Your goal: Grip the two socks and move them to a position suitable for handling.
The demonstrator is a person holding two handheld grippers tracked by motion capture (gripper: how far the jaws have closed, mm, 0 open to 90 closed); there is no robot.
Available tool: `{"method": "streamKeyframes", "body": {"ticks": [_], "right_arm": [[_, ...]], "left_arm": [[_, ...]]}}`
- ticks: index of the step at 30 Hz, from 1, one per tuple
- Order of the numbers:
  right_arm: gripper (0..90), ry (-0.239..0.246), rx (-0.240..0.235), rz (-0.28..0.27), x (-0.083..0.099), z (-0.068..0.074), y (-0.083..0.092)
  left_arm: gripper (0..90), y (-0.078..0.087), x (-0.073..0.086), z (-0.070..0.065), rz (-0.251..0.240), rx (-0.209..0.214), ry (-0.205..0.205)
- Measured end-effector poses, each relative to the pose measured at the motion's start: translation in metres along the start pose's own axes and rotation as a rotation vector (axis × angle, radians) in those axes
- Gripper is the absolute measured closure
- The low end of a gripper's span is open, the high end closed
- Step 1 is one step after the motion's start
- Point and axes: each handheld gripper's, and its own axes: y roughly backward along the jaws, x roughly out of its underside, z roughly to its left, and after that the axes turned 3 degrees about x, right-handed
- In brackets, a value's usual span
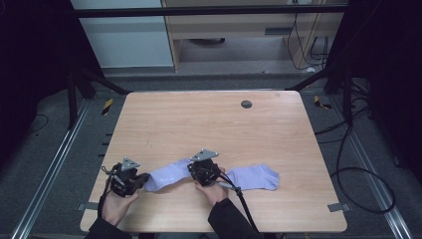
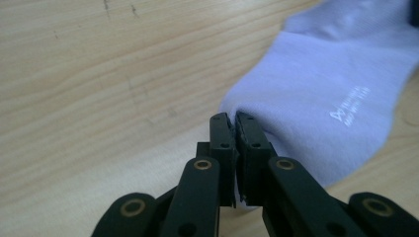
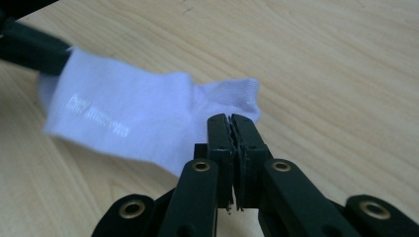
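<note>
While a second lilac sock (image 1: 256, 177) lies flat at four o'clock on the surface (image 1: 209, 124), the left hand-held gripper (image 2: 232, 118) and right hand-held gripper (image 3: 228, 119) each pinch opposite ends of the nearer lilac sock (image 1: 166, 177), apparently to stretch it flat.

**Open bench beyond a low line of socks**

The far part of the bench (image 1: 209, 119) is left bare, apart from a small dark disc (image 1: 246, 104) set flat near its far edge; passage there is unhindered. Along the near edge, the way is taken up by two lavender socks (image 1: 166, 175), (image 1: 254, 177) lying flat, with the left tongs (image 1: 143, 180) and right tongs (image 1: 195, 172) among them. Free strips are found at both side edges.
</note>
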Motion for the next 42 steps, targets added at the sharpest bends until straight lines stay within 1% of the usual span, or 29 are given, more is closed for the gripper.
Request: {"method": "streamKeyframes", "body": {"ticks": [3,5,7,8,9,10,11,13,15,17,21,22,24,26,27,30,31,32,34,38,42], "right_arm": [[87.6,-0.007,-0.004,0.004,0.006,0.003,0.002],[87.5,-0.016,-0.009,0.011,0.009,0.005,0.002],[87.3,-0.014,-0.007,0.027,0.012,0.007,0.000],[87.1,-0.012,-0.005,0.030,0.014,0.008,-0.001],[86.3,-0.009,0.002,0.035,0.015,0.009,-0.002],[83.6,-0.008,0.010,0.047,0.017,0.010,-0.003],[81.1,-0.010,0.015,0.052,0.018,0.010,-0.004],[79.2,-0.017,0.017,0.057,0.019,0.009,-0.003],[76.8,-0.020,0.018,0.039,0.019,0.006,0.001],[74.4,-0.032,0.015,0.018,0.017,0.002,0.009],[70.6,-0.042,0.029,-0.015,0.013,-0.009,0.024],[69.5,-0.047,0.037,-0.019,0.012,-0.013,0.028],[67.1,-0.049,0.050,-0.026,0.011,-0.021,0.036],[65.0,-0.068,0.058,-0.029,0.010,-0.029,0.045],[63.6,-0.070,0.058,-0.031,0.010,-0.034,0.049],[59.8,-0.075,0.068,-0.029,0.011,-0.045,0.063],[58.6,-0.072,0.072,-0.031,0.012,-0.049,0.069],[57.1,-0.068,0.079,-0.033,0.014,-0.054,0.077],[55.0,-0.068,0.085,-0.041,0.017,-0.060,0.088],[50.9,-0.082,0.107,-0.049,0.027,-0.074,0.107],[47.5,-0.104,0.144,-0.046,0.042,-0.090,0.125]], "left_arm": [[86.0,-0.011,-0.008,0.005,0.026,-0.027,-0.022],[86.0,-0.016,-0.012,0.008,0.040,-0.037,-0.036],[85.5,-0.018,-0.014,0.008,0.045,-0.042,-0.049],[84.8,-0.019,-0.014,0.008,0.043,-0.045,-0.054],[82.4,-0.018,-0.013,0.008,0.040,-0.053,-0.062],[78.8,-0.018,-0.012,0.008,0.040,-0.054,-0.065],[76.7,-0.016,-0.012,0.009,0.036,-0.056,-0.064],[72.5,-0.012,-0.010,0.010,0.019,-0.055,-0.054],[69.3,-0.007,-0.011,0.013,0.000,-0.054,-0.033],[66.5,-0.002,-0.011,0.015,-0.033,-0.049,-0.005],[61.9,0.006,-0.014,0.013,-0.080,-0.036,0.020],[60.8,0.008,-0.015,0.011,-0.095,-0.028,0.029],[58.8,0.011,-0.018,0.006,-0.114,-0.016,0.029],[56.7,0.013,-0.021,0.000,-0.132,-0.004,0.026],[56.0,0.013,-0.023,-0.004,-0.141,0.014,0.028],[54.1,0.015,-0.027,-0.014,-0.162,0.031,0.016],[53.6,0.016,-0.029,-0.020,-0.170,0.043,0.010],[52.8,0.016,-0.030,-0.022,-0.175,0.049,0.008],[52.3,0.017,-0.032,-0.030,-0.188,0.062,0.003],[51.5,0.014,-0.039,-0.044,-0.196,0.089,-0.010],[50.5,0.005,-0.046,-0.060,-0.188,0.119,-0.030]]}}
